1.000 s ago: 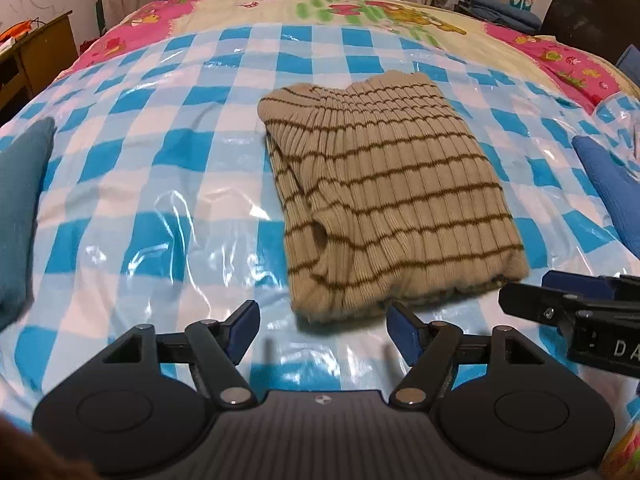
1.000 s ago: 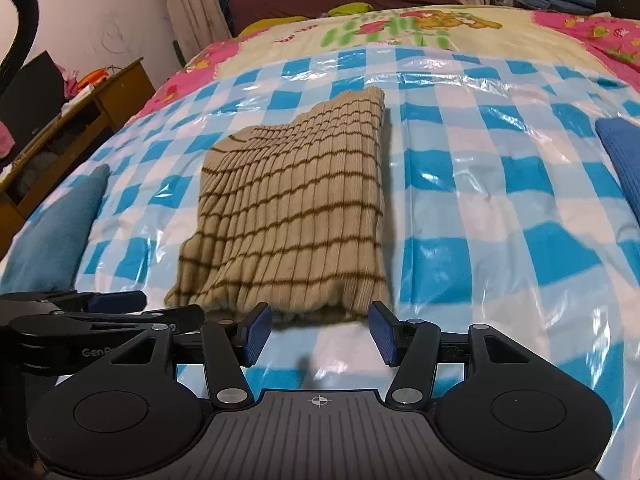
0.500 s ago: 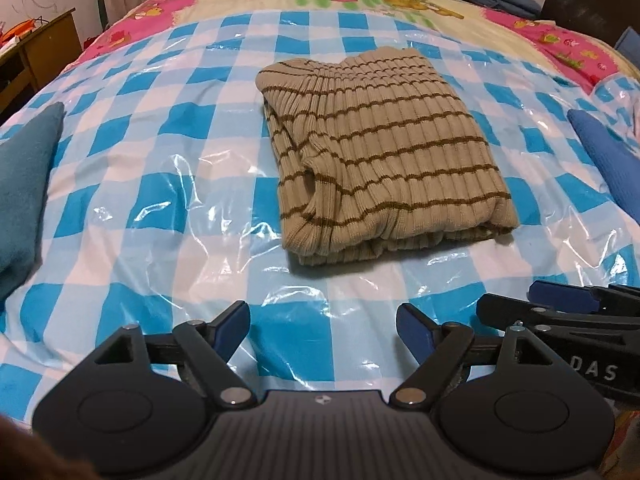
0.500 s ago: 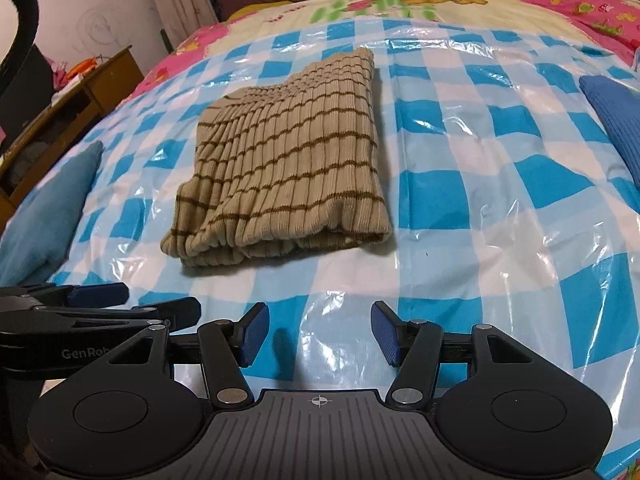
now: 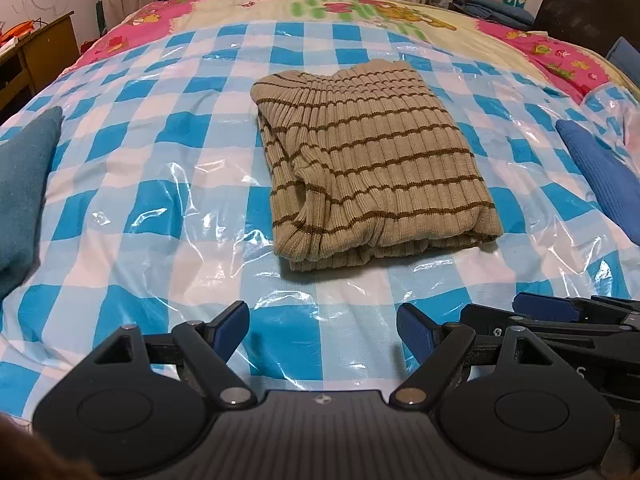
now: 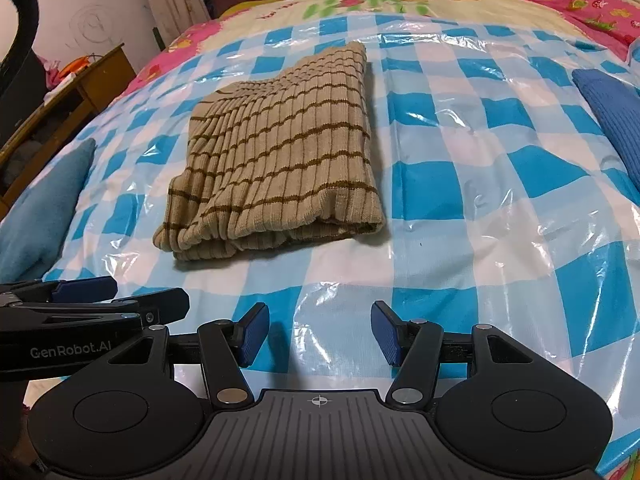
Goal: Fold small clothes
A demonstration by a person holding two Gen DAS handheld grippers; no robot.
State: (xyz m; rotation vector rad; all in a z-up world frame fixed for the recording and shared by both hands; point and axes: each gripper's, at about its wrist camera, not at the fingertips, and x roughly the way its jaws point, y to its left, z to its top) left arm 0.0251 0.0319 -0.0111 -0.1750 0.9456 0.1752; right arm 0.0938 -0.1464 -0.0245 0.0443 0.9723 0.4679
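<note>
Left gripper (image 5: 322,330), black with blue pads, stands wide apart and empty above the near edge of the bed's clear plastic sheet over a blue-and-white check cover (image 5: 132,184); right gripper (image 6: 316,334), of the same make, is likewise spread and empty, just beside it. Beige ribbed knit sweater with thin brown stripes (image 5: 372,164) lies folded into a compact rectangle at the middle of the bed, apart from both tools.

Risks, as judged: the plastic sheet looks slick and wrinkled, so a push against the bundle may slide it rather than tighten it; a pinch taken at the near open edge could catch only the top layer and peel the fold open; the loose tuck at the near-left corner may spring out.

Left view alone shows that tuck, and a dark headboard-like panel (image 5: 580,4) at the far right corner. Right view alone shows the wooden side table (image 6: 80,92) clearly and the straight right fold. A teal cushion (image 6: 44,208) and a blue ribbed cloth (image 6: 612,120) flank the sweater in both.
</note>
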